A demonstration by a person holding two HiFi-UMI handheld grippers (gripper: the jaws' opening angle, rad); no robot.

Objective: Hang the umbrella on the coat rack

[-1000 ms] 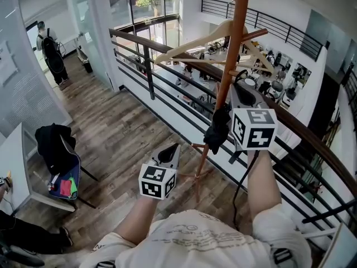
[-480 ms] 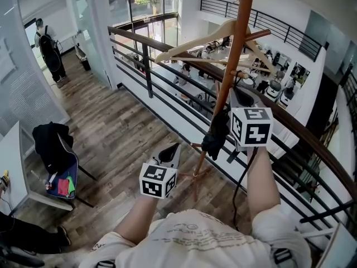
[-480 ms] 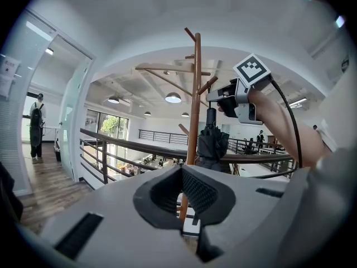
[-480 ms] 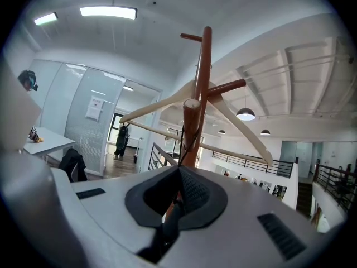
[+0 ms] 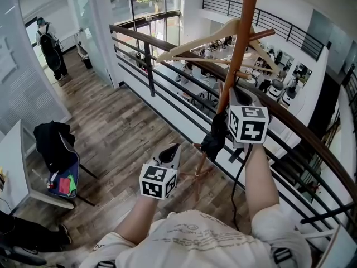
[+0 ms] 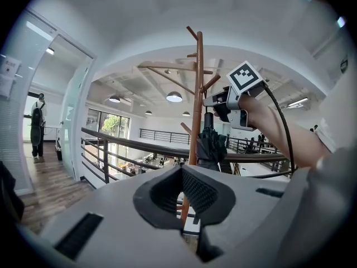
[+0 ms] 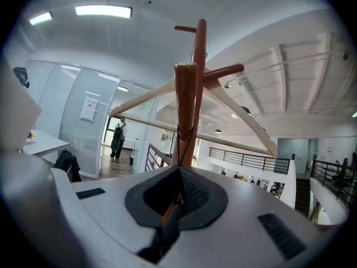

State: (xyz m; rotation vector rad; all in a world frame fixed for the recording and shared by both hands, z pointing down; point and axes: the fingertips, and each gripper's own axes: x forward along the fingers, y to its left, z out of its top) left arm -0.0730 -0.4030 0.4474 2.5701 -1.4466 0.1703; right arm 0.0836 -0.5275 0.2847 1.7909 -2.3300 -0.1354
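Your right gripper (image 5: 233, 91) is up against the pole of the coat rack (image 5: 241, 32), jaws pinched on the top end of the one folded black umbrella (image 5: 215, 137). The umbrella hangs straight down just beside the pole, below the gripper. In the right gripper view a thin dark cord (image 7: 179, 132) runs up from the jaws and lies against the nearest peg (image 7: 186, 91); can't tell if it sits fully over it. One pale wooden hanger (image 5: 206, 42) hangs on the rack above the gripper, its arms spread to both sides of the pole. One dark railing (image 5: 148, 43) runs just behind the rack. Your left gripper (image 5: 173, 148) is low and well apart from the pole, jaws drawn together to a sliver, nothing in them. Far left of the rack: one chair (image 5: 67, 169) with a dark jacket (image 5: 50, 141) on it. One person (image 5: 47, 41) stands well beyond.
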